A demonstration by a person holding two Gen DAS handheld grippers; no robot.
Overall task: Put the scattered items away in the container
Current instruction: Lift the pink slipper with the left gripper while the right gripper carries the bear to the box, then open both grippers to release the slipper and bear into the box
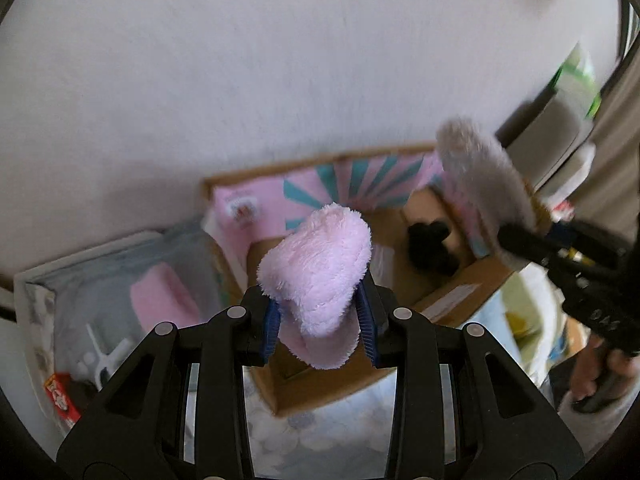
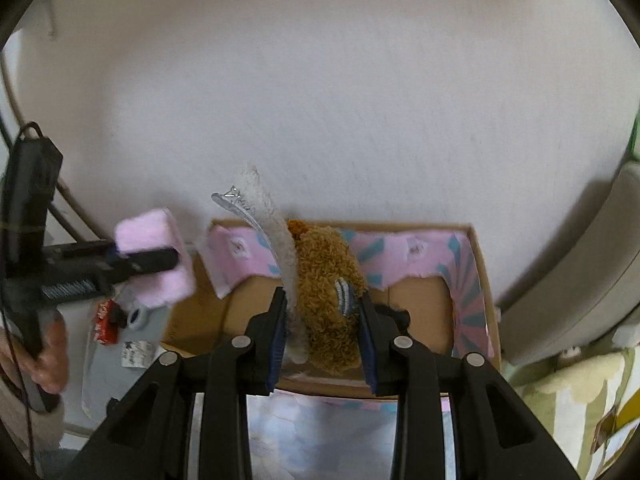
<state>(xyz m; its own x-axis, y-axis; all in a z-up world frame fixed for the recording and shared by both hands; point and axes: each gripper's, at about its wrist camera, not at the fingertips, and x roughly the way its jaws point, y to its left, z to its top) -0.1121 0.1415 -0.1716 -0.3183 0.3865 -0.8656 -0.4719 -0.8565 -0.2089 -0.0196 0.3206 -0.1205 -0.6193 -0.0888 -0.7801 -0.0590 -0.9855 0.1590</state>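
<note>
So the cardboard box (image 1: 460,288) sits against the white wall (image 1: 240,80), its inner walls lined with pink paper with teal rays. In the left view there's a black lumpy thing (image 1: 430,246) on the box floor toward 2 o'clock; can't tell what it is. The right view only shows a sliver of it, since the gripper covers it.

Left gripper (image 1: 320,320) is pinching a fluffy pink cloth (image 1: 316,264) between its blue pads, hanging over the box's near-left part. Right gripper (image 2: 324,320) is clamped on a curly brown plush (image 2: 328,296) together with a grey fuzzy piece (image 2: 272,232) that sticks up toward 11 o'clock, with a clear clip-like bit (image 2: 236,206) at its top. That bundle hangs over the middle of the box (image 2: 420,304).

The brown plush only shows in the right view; from the left camera you just see the grey fuzzy side (image 1: 480,184) at 2 o'clock, blurry, with the right gripper (image 1: 524,240) behind it. Flip side: the right camera catches the pink cloth (image 2: 152,256) at 9 o'clock in the left gripper (image 2: 120,260).

Left of the box there's a grey tray (image 1: 36,292), seen in the left view holding a pink block (image 1: 164,296), some white plastic bits (image 1: 104,356) and a red packet (image 1: 60,396).
</note>
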